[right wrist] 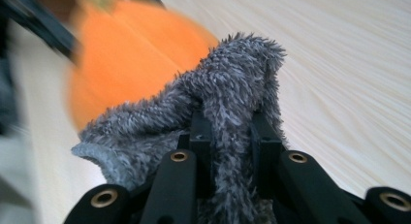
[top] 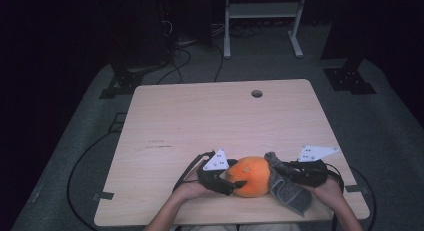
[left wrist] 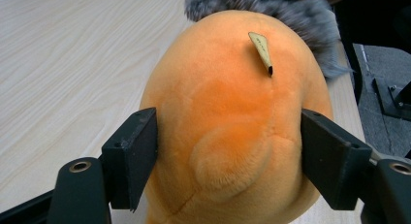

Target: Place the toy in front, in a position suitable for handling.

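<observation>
One orange plush toy (top: 251, 176) between the left gripper (left wrist: 228, 151) jaws (pads against its sides), one grey fuzzy cloth (right wrist: 232, 103) pinched by the right gripper (right wrist: 231, 136)

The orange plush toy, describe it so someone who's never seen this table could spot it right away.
On the wooden table, look at the near edge between the person's two hands. The orange plush toy lies there, with the left gripper around it. It is round and bright orange with a small tag on top, unlike the shaggy grey cloth beside it.
</observation>
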{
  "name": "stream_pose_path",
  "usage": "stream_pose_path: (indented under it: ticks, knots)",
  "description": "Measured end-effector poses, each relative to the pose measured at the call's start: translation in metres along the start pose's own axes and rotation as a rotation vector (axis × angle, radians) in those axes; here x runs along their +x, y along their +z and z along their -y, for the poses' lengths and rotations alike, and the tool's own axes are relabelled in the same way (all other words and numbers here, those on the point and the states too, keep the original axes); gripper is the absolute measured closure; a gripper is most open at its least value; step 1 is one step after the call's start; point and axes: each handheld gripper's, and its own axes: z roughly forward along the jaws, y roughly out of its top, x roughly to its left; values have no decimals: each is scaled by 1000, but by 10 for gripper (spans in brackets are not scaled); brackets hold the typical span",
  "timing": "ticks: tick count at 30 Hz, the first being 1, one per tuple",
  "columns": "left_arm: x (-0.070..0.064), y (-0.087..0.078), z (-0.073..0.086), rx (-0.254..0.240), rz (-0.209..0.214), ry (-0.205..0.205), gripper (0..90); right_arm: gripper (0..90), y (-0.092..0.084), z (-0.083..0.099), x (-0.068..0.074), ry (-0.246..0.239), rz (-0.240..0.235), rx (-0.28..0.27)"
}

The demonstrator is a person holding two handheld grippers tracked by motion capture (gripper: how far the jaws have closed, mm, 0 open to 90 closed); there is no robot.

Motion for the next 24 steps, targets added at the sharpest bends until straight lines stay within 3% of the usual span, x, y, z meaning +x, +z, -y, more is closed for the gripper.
stream_pose_path:
  ticks: [2,7,9,13,15,16,18,19,21,24]
  knots:
    - [-1,1,0,1,0,1,265,756,-1,1,2,-37,50,45]
    - [-1,0,-1,7,-5,9,267,756,-8,-17,19,-72,12,-70]
    - [-2,1,-1,7,-4,12,266,755,-7,-23,26,-98,-8,-77]
    - [-4,3,-3,3,-12,12,266,756,-3,-16,19,-65,-9,-59]
    - [-5,4,-5,7,-20,16,266,755,-7,-18,19,-48,-12,-77]
    - [-7,5,-6,5,-23,23,266,756,-9,-21,23,-54,-31,-100]
    - [-11,6,-8,15,-23,46,267,756,-8,-29,31,-69,-116,-159]
    - [-11,4,-10,20,-13,55,260,756,-5,-31,34,-82,-117,-147]
    - [-11,1,-11,7,-3,49,208,757,5,-28,38,-141,-68,-85]
    - [-7,0,-9,-4,17,15,188,757,2,-23,30,-104,-68,-95]
